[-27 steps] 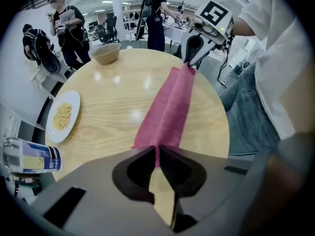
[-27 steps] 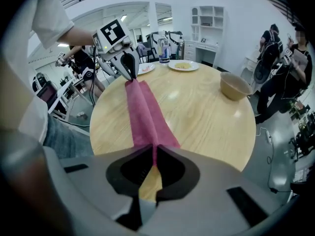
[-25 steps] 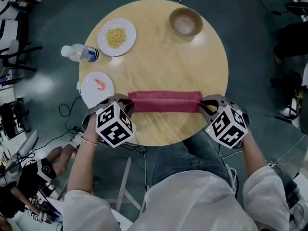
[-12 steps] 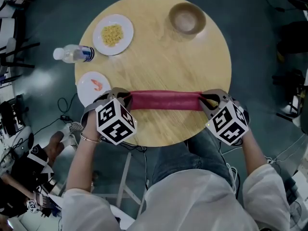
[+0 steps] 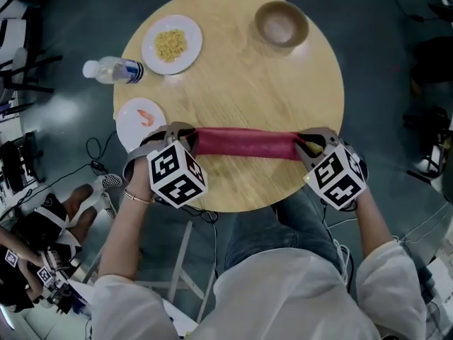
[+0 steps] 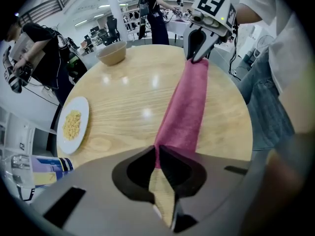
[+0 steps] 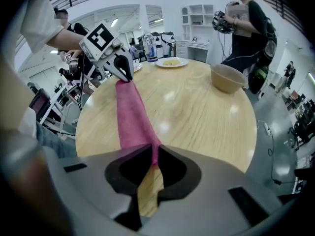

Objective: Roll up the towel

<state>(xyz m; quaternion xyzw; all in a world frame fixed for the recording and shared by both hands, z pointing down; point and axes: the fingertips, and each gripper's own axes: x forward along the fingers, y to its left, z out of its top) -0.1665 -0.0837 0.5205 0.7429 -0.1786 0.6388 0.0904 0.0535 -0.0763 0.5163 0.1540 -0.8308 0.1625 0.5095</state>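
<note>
A dark red towel point(image 5: 244, 143), folded into a long narrow strip, lies stretched across the near part of the round wooden table point(image 5: 248, 69). My left gripper point(image 5: 182, 139) is shut on its left end, pointing steeply down; in the left gripper view the strip point(image 6: 184, 112) runs from my jaws point(image 6: 157, 156) to the other gripper point(image 6: 197, 58). My right gripper point(image 5: 306, 144) pinches the right end point(image 7: 130, 117) between its jaw tips point(image 7: 151, 156). Its jaws have just been easing apart slightly, with the towel end still nipped between them.
A plate of yellow food point(image 5: 172, 44) and a tan bowl point(image 5: 281, 25) sit on the far side of the table. A small plate with a shrimp point(image 5: 141, 119) lies at the left edge, and a water bottle point(image 5: 113, 70) is just off it. My legs are at the near edge.
Both grippers have lowered a touch with the towel ends still in them. The strip stays stretched between them and now looks flatter on the table.
</note>
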